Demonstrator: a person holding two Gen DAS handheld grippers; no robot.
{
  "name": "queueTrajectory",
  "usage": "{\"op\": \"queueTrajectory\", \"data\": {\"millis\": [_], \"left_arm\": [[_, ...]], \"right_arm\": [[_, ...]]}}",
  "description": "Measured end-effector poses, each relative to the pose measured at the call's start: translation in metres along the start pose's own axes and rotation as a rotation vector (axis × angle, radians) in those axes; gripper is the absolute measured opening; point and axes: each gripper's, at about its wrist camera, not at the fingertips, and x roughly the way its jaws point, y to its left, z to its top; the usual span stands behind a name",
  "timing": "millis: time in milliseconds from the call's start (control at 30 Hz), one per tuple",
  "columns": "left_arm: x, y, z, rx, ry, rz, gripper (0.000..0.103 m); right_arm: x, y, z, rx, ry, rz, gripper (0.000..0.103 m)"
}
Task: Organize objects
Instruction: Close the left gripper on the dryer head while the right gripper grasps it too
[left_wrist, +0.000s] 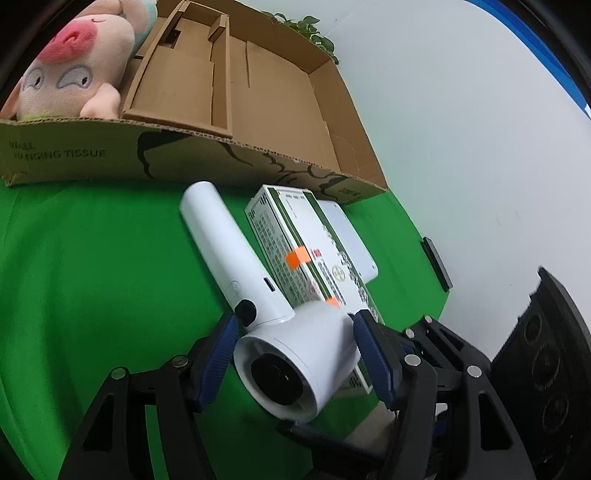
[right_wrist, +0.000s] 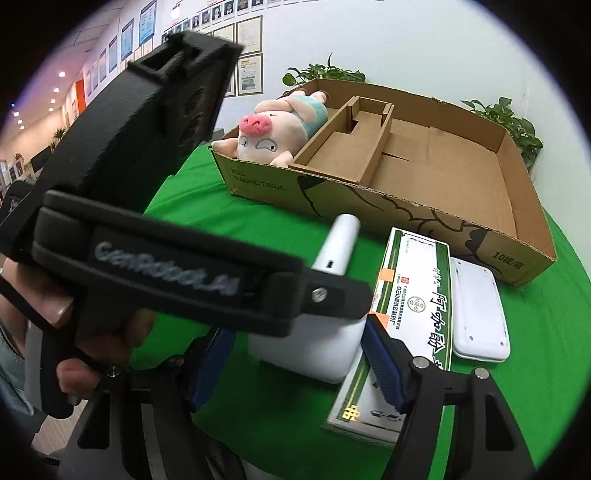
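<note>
1. A white hair dryer (left_wrist: 236, 258) is lying on the green cloth (left_wrist: 92, 277), just in front of the near wall of a cardboard box (left_wrist: 184, 162). Its handle is pointing far and left toward the box, and its round head is facing near.
2. The left gripper (left_wrist: 295, 317) is clenching the dryer's head. One blue pad is pressing on the left side of the rim and the other on the right side.
3. The person's hand (right_wrist: 92, 332) is wrapping around the left gripper's handle, and that gripper is crossing the left half of the right wrist view.
4. The right gripper (right_wrist: 299, 325) is hanging released, with its jaws standing apart. The dryer's head is showing between them, with a strip of green cloth visible beside the left pad. The right pad is overlapping the near end of a carton in the picture.
5. That green-and-white carton (left_wrist: 295, 236) is lying flat just right of the dryer, alongside its handle. The dryer's head is covering part of the carton's near end.
6. A flat white device (left_wrist: 351, 236) is lying just right of the carton, near the box's right front corner.
7. A plush pig (left_wrist: 70, 77) is lying in the box's left compartment with its head toward the near wall. The narrow middle compartment and the wide right one are showing bare cardboard.
8. Leafy plants (right_wrist: 325, 72) are standing behind the box's far wall.
</note>
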Motion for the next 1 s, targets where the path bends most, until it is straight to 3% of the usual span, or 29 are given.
{"op": "queueTrajectory", "data": {"millis": [167,300,667,1000], "left_arm": [[-0.013,-0.007,-0.020,-0.004,0.003,0.020,0.062],[-0.021,-0.009,-0.032,-0.025,-0.001,0.032,0.062],[-0.033,0.001,-0.031,-0.054,-0.031,0.076,0.061],[-0.023,-0.007,-0.031,-0.042,-0.014,0.039,0.057]], "right_arm": [[-0.005,0.004,-0.005,0.019,-0.002,0.034,0.067],[-0.010,0.015,-0.010,-0.017,0.004,0.028,0.056],[0.000,0.021,0.000,0.031,0.021,0.034,0.054],[-0.006,0.014,-0.004,0.012,0.040,0.018,0.054]]}}
